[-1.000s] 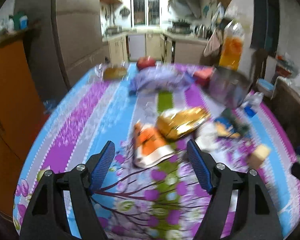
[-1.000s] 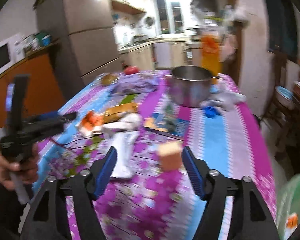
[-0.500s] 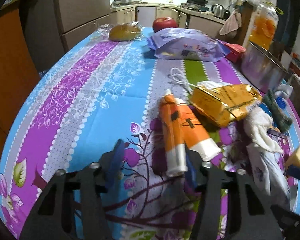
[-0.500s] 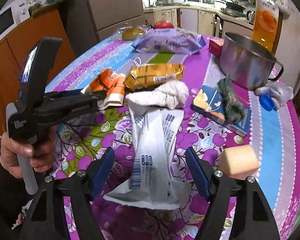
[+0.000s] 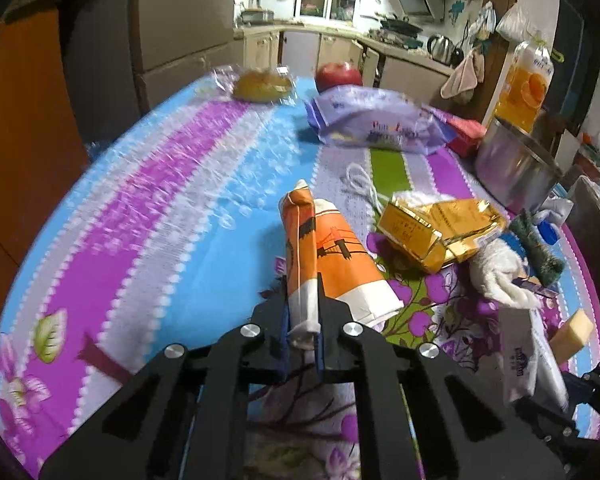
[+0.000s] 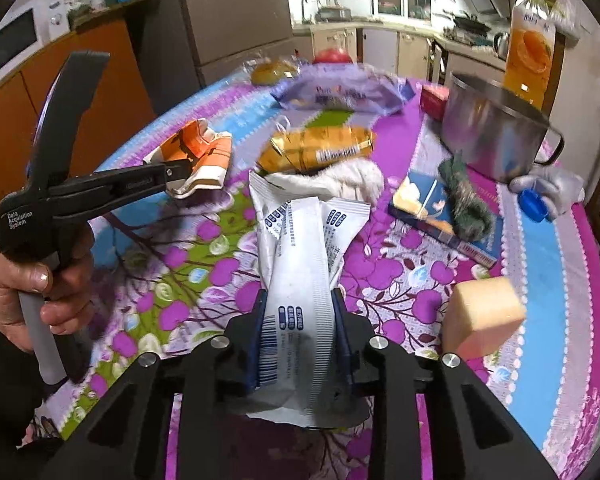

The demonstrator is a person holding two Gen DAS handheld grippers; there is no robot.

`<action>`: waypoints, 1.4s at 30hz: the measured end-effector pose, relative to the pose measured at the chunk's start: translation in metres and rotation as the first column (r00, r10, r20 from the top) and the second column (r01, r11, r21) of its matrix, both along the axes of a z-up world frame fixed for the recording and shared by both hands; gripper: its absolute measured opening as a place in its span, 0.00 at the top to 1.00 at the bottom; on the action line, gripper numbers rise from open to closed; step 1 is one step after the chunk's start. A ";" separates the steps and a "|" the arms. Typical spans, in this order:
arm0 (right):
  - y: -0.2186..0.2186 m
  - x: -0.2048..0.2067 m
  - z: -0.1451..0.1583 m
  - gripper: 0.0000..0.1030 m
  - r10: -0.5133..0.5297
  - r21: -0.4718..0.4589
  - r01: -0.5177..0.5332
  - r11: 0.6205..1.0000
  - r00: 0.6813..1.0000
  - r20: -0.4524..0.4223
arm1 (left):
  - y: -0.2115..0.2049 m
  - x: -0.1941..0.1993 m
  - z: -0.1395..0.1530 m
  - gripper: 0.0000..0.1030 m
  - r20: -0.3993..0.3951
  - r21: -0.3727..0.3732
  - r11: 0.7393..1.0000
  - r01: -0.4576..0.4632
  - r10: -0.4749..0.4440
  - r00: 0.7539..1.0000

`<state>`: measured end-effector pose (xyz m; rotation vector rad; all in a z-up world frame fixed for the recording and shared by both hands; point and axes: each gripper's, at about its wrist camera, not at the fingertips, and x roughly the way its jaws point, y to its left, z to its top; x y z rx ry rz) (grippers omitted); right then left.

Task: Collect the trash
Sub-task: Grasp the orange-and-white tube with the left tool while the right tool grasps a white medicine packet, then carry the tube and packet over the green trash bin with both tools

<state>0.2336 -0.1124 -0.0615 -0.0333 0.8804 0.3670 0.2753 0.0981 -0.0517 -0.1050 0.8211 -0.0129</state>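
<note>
Orange wrapper [image 5: 324, 256] and white wrapper [image 6: 300, 280] lie crumpled on tablecloth [image 5: 172, 208].

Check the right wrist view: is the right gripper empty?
No, the right gripper is shut on the white wrapper, pinched between its two fingers.

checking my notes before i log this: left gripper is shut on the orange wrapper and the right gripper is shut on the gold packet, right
Not quite. The right gripper is shut on the white wrapper, not the gold packet, which lies untouched farther up the table; the right wrist view shows it. The left gripper is indeed shut on the orange wrapper.
</note>
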 end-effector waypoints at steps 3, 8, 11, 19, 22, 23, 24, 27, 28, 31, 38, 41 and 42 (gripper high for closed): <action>-0.006 -0.014 0.015 0.70 -0.002 0.026 0.001 1.000 1.000 0.031 | 0.001 -0.019 0.018 0.92 0.041 0.027 1.000 -0.004 0.003 0.999; -0.011 -0.030 0.030 0.70 0.010 0.058 -0.013 0.998 0.999 0.044 | -0.012 -0.044 0.042 0.92 0.082 0.108 0.994 0.004 -0.013 0.997; -0.008 -0.040 0.035 0.70 0.029 0.046 -0.031 0.998 0.999 0.045 | -0.023 -0.055 0.054 0.92 0.108 0.153 0.988 0.004 -0.020 0.994; -0.012 -0.066 0.046 0.70 0.042 0.040 -0.044 0.998 0.997 0.058 | -0.053 -0.075 0.066 0.92 0.162 0.262 0.965 0.019 -0.063 0.985; -0.022 -0.075 0.055 0.70 0.026 0.045 -0.030 0.999 0.997 0.079 | -0.065 -0.080 0.073 0.92 0.178 0.292 0.956 0.033 -0.088 0.980; -0.026 -0.076 0.059 0.70 0.018 0.047 -0.022 0.999 0.996 0.088 | -0.069 -0.081 0.073 0.92 0.181 0.297 0.954 0.038 -0.095 0.979; -0.032 -0.079 0.065 0.70 0.007 0.051 -0.012 0.999 0.995 0.098 | -0.074 -0.083 0.076 0.92 0.186 0.302 0.952 0.048 -0.108 0.977; -0.052 -0.086 0.078 0.70 -0.032 0.063 0.024 0.998 0.992 0.121 | -0.088 -0.086 0.082 0.92 0.199 0.311 0.948 0.070 -0.137 0.970; -0.059 -0.088 0.082 0.70 -0.042 0.066 0.034 0.997 0.991 0.126 | -0.095 -0.087 0.085 0.92 0.205 0.317 0.945 0.081 -0.151 0.967; -0.081 -0.095 0.093 0.70 -0.085 0.074 0.075 0.994 0.986 0.142 | -0.115 -0.089 0.092 0.92 0.218 0.332 0.936 0.113 -0.193 0.957; -0.135 -0.110 0.109 0.70 -0.193 0.095 0.179 0.979 0.968 0.162 | -0.165 -0.095 0.100 0.92 0.228 0.364 0.910 0.196 -0.291 0.929; -0.157 -0.118 0.112 0.70 -0.236 0.091 0.223 0.971 0.957 0.169 | -0.186 -0.099 0.101 0.92 0.227 0.379 0.895 0.235 -0.336 0.914; -0.162 -0.118 0.113 0.70 -0.245 0.090 0.233 0.968 0.955 0.169 | -0.193 -0.100 0.102 0.92 0.227 0.383 0.891 0.246 -0.348 0.910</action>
